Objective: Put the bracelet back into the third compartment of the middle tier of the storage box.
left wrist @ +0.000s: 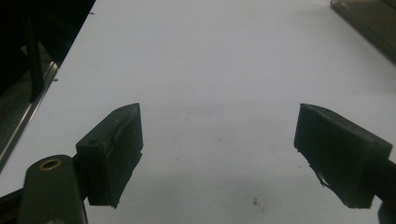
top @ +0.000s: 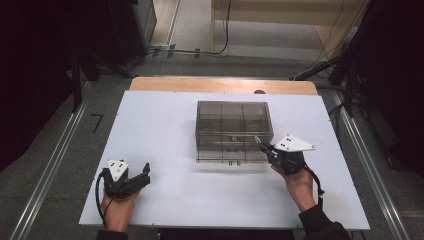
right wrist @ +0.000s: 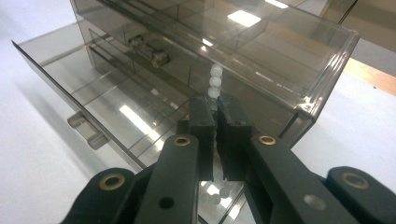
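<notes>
right gripper [right wrist: 214,112] fingers clamped on short string of white beads [right wrist: 215,83] over open drawer of smoky clear plastic organizer box [top: 234,131] mid-desk | left gripper [left wrist: 219,154] fingers apart, idle | risk: beads slip, fall outside compartment

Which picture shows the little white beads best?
The right gripper view: the white beads stick up in a short string from the shut right tool, over the open drawer. In the high view they're too tiny to see. The left gripper view looks at bare table.
</notes>
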### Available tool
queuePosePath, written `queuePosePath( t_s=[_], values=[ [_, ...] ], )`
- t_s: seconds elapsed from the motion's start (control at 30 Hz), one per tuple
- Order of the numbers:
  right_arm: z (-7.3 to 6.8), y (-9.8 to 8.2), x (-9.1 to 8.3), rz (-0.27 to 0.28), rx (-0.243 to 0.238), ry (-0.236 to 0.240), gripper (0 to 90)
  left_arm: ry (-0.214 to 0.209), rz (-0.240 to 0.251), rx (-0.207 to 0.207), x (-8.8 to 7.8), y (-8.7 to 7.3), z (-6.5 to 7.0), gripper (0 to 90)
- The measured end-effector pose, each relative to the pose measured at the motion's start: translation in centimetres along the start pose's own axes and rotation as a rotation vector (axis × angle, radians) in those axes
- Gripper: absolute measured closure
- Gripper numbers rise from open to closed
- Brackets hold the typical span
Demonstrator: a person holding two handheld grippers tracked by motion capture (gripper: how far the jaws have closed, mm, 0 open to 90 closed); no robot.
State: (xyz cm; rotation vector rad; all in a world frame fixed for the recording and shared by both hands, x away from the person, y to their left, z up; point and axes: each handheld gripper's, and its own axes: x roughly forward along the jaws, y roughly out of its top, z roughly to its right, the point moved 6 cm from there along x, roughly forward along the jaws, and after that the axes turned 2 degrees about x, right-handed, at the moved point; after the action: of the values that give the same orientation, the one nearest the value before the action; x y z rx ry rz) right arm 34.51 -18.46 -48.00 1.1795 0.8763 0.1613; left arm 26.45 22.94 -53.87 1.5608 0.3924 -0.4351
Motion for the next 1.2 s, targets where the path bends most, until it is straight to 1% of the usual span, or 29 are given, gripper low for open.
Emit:
queuePosePath(
  t_s=[0.13, 0.17, 0.2, 0.3, 0.33, 0.37, 0.4, 0.43, 0.53, 0.57, 0.73, 0.8, 0.93, 1.03, 1.13, 1.17, 1.2],
  values=[
    [0.13, -0.61, 0.51, -0.030, 0.005, 0.005, 82.4, 0.000, 0.001, -0.001, 0.00, 0.01, 0.02, 15.7],
    [0.13, -0.61, 0.51, -0.030, 0.005, 0.005, 82.4, 0.000, 0.000, -0.001, 0.00, 0.02, 0.03, 15.7],
    [0.12, -0.80, 0.66, -0.045, 0.012, 0.015, 82.2, 0.000, -0.001, 0.000, 0.00, 0.01, 0.02, 15.7],
    [0.08, -0.90, 0.77, -0.055, 0.015, 0.025, 82.1, 0.000, -0.001, -0.001, 0.04, 0.02, 0.04, 15.7],
    [0.10, -0.97, 0.87, -0.063, 0.026, 0.039, 81.6, 0.000, -0.001, -0.001, 0.05, 0.01, 0.04, 15.7],
    [0.10, -1.02, 0.90, -0.069, 0.030, 0.041, 80.8, -0.001, -0.001, 0.000, 0.05, 0.01, 0.05, 15.7],
    [0.10, -1.02, 0.90, -0.069, 0.030, 0.041, 80.8, -0.001, -0.001, 0.000, 0.05, 0.01, 0.05, 15.7],
    [0.12, -1.07, 0.99, -0.071, 0.037, 0.046, 78.4, -0.001, -0.001, 0.000, 0.05, 0.01, 0.05, 15.7],
    [0.13, -1.06, 1.00, -0.071, 0.045, 0.052, 75.7, -0.002, 0.000, 0.000, 0.03, 0.01, 0.05, 15.7],
    [0.14, -1.06, 0.94, -0.071, 0.054, 0.052, 75.7, -0.001, -0.001, 0.000, 0.01, 0.01, 0.04, 15.7],
    [0.16, -1.01, 0.88, -0.066, 0.066, 0.058, 74.1, -0.002, 0.000, 0.000, 0.01, 0.00, 0.02, 15.7],
    [0.17, -0.94, 0.79, -0.061, 0.074, 0.061, 71.7, -0.002, 0.000, 0.000, 0.00, 0.01, 0.03, 15.7],
    [0.20, -0.84, 0.63, -0.050, 0.097, 0.072, 71.4, -0.001, 0.000, 0.001, 0.01, 0.02, 0.03, 15.7],
    [0.18, -0.80, 0.54, -0.047, 0.099, 0.073, 67.5, -0.001, -0.001, 0.001, 0.00, 0.01, 0.02, 15.7],
    [0.16, -0.80, 0.43, -0.047, 0.117, 0.077, 64.9, -0.001, -0.001, 0.000, 0.01, 0.01, 0.01, 15.7],
    [0.16, -0.79, 0.38, -0.046, 0.120, 0.078, 63.0, -0.001, 0.000, 0.000, 0.01, 0.03, 0.02, 15.7],
    [0.17, -0.78, 0.27, -0.048, 0.128, 0.076, 58.6, -0.001, 0.000, 0.000, 0.00, 0.03, 0.02, 15.7]
  ],
)
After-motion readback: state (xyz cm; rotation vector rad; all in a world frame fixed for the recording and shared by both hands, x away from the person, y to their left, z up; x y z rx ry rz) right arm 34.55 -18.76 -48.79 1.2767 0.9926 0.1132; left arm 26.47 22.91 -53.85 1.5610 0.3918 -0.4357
